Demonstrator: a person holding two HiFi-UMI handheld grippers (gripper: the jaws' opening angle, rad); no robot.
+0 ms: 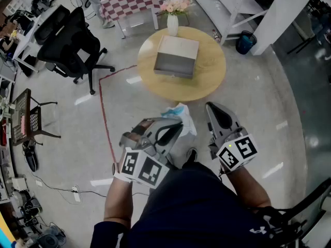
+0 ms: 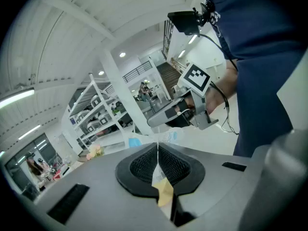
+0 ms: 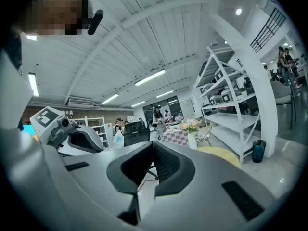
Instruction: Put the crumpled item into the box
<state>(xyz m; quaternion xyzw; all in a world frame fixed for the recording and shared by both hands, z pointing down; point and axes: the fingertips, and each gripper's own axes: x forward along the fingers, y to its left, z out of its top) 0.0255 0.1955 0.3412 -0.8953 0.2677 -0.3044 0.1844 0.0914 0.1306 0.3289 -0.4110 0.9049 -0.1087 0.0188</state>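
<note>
Lower centre of the head view, left hand-held gripper clamped on white-blue crumpled item, item sticking out past jaw tips toward box on round tabletop, right hand-held gripper closed, empty

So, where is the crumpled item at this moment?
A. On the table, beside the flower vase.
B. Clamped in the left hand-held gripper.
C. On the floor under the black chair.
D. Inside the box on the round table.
B: the left hand-held gripper has its jaws shut on the crumpled item. In the head view the item sticks out past the gripper's tip, well apart from the box.
</note>
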